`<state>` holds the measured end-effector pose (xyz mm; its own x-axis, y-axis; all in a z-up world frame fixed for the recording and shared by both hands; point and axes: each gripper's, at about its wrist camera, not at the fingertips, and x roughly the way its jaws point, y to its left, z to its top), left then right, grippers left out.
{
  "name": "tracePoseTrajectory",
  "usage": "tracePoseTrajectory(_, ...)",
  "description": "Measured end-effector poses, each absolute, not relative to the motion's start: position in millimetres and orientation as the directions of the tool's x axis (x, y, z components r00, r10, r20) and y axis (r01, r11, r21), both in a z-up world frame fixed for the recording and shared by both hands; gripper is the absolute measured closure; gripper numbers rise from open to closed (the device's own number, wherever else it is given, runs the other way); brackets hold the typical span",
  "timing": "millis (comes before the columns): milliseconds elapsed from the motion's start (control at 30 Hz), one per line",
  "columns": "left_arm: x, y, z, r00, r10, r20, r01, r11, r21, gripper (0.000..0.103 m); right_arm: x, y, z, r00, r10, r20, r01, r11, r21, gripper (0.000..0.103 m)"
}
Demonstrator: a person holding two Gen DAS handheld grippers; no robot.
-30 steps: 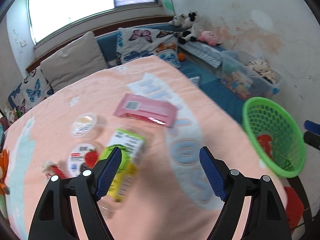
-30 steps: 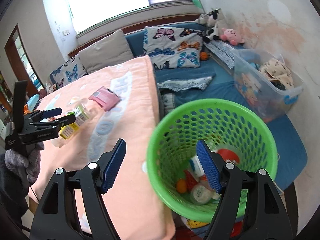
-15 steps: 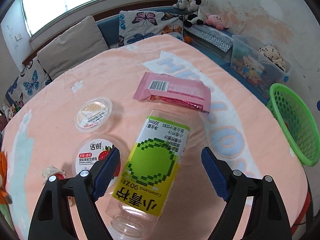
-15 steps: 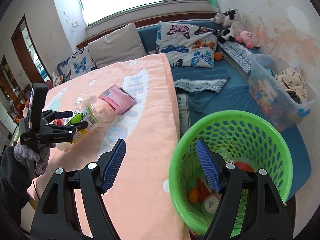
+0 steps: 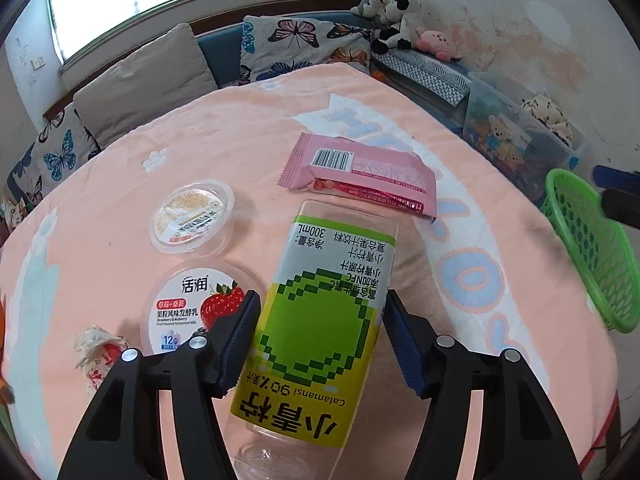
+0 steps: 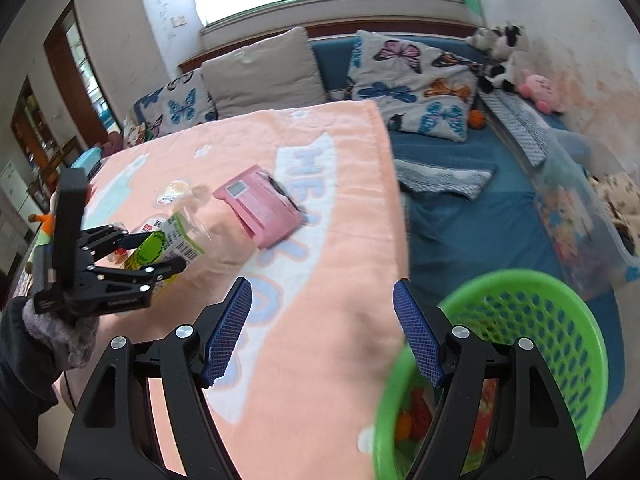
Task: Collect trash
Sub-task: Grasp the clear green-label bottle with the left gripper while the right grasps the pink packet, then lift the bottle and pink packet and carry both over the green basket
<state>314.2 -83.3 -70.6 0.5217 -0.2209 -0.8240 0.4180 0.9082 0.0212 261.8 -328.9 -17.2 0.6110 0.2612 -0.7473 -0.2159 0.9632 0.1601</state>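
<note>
A clear plastic bottle (image 5: 324, 320) with a green and yellow label lies between the fingers of my left gripper (image 5: 322, 340), which has closed on its sides. It also shows in the right wrist view (image 6: 168, 246), held by the left gripper (image 6: 154, 254). A pink wrapper (image 5: 360, 178) lies beyond it on the peach tablecloth (image 5: 240, 136). Two yogurt cups (image 5: 192, 312) and a crumpled wrapper (image 5: 100, 350) lie left. My right gripper (image 6: 322, 334) is open and empty, above the table edge beside the green basket (image 6: 520, 344).
The green basket (image 5: 592, 248) holds some trash and stands off the table's right edge. A sofa with butterfly cushions (image 6: 408, 80) and plush toys (image 5: 396, 20) runs behind. A clear storage box (image 5: 516, 128) sits at the right.
My left gripper moved forward over the bottle and its fingers closed onto the bottle's sides. My right gripper swung left, from over the basket toward the table edge.
</note>
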Motion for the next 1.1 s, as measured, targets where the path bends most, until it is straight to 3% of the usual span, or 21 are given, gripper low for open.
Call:
tracePoseTrajectory(500, 292.9, -35.2, -34.2, 0.575, -0.281, -0.768, 0.326, 0.940, -0.100, 0.047, 355.4, -268.6, -60.8, 0.503, 0.365, -0.784, -0.380, 0.908, 0.180, 0.029)
tracePoseTrajectory(900, 279.8, -14.2, -23.0, 0.602, -0.295, -0.742, 0.285, 0.947, -0.145, 0.047, 403.5, -235.9, -97.2, 0.461, 0.356, -0.813, -0.444, 0.885, 0.136, 0.027)
tracePoseTrajectory(1100, 278.8, -12.7, -22.9, 0.605, -0.295, -0.740, 0.280, 0.948, -0.148, 0.047, 398.2, -231.3, -96.4, 0.480, 0.316, -0.818, -0.447, 0.891, 0.083, 0.037)
